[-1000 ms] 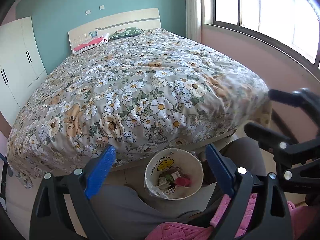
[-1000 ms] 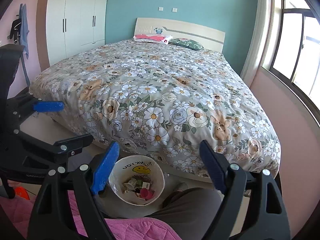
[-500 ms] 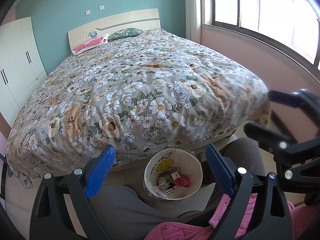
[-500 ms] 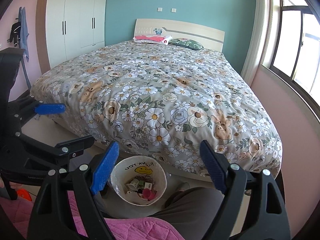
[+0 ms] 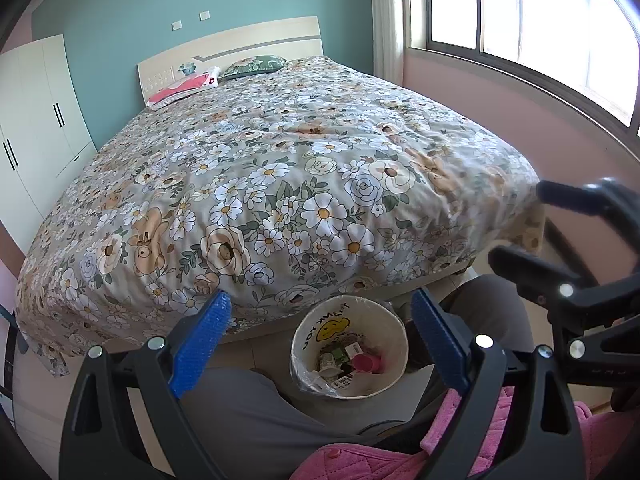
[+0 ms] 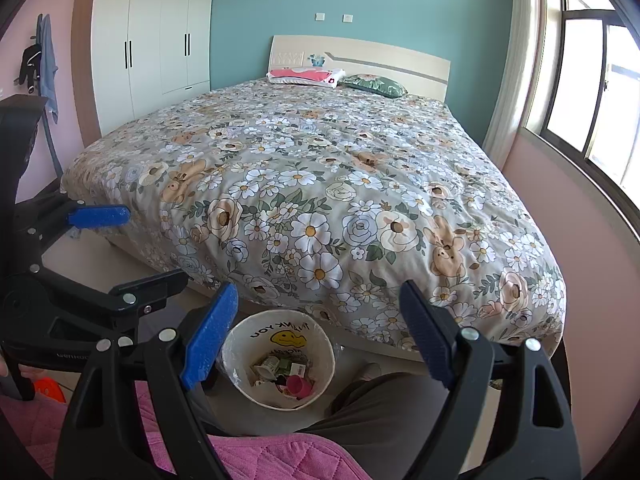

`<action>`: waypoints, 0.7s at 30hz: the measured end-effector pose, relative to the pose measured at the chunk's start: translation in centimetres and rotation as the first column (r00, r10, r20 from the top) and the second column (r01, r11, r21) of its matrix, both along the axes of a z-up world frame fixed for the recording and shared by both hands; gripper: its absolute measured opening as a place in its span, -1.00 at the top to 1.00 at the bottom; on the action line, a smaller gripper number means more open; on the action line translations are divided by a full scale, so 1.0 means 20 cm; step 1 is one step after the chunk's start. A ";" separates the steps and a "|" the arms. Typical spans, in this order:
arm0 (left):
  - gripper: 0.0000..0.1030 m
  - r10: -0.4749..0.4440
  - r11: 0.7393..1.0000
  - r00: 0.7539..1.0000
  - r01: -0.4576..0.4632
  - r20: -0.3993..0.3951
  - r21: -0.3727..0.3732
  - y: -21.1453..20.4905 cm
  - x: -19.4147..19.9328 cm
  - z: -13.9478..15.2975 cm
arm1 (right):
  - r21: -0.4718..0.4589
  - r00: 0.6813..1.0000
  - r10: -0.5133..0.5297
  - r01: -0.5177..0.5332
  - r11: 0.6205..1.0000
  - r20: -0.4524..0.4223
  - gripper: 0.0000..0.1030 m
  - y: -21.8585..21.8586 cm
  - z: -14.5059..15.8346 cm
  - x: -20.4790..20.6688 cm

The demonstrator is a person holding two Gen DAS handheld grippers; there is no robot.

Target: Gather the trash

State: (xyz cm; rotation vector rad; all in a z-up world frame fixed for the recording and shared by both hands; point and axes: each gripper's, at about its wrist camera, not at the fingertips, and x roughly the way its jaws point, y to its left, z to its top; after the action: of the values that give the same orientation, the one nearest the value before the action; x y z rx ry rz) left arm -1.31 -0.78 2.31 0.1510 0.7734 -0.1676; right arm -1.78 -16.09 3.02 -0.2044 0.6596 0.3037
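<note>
A white round trash bin (image 5: 384, 312) with a yellow smiley and "THANK YOU" print stands on the floor at the foot of the bed; it also shows in the right wrist view (image 6: 240, 346). Inside lie several bits of trash, among them a pink cup (image 5: 366, 363) and small packets (image 6: 276, 365). My left gripper (image 5: 320, 340) is open and empty, held above the bin. My right gripper (image 6: 316, 334) is open and empty, also above the bin. Each gripper appears at the edge of the other's view.
A large bed with a floral quilt (image 5: 280, 184) fills the middle. White wardrobe (image 6: 152, 40) at the left wall, window (image 5: 540, 20) on the right. The person's grey trouser legs (image 5: 248, 420) and pink quilted top (image 6: 260, 456) are below the grippers.
Both grippers have shifted very slightly; the bin sits a touch lower and nearer in the right wrist view. Both stay open and empty.
</note>
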 end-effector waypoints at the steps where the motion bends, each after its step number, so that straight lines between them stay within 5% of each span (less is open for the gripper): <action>1: -0.80 0.003 1.000 1.000 -0.003 0.001 0.001 0.00 0.00 0.00 | -0.001 1.000 0.002 -0.002 1.000 -0.002 -0.59 0.00 0.00 0.00; 21: -0.75 -0.005 1.000 1.000 0.005 -0.003 -0.008 -0.01 0.00 -0.01 | 0.002 1.000 0.004 -0.004 1.000 -0.009 -0.59 0.01 -0.02 0.00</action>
State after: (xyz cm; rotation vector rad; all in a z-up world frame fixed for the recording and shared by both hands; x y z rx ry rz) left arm -1.39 -0.96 2.12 0.1448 0.7750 -0.1756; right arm -1.78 -15.99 2.70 -0.2026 0.6684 0.3089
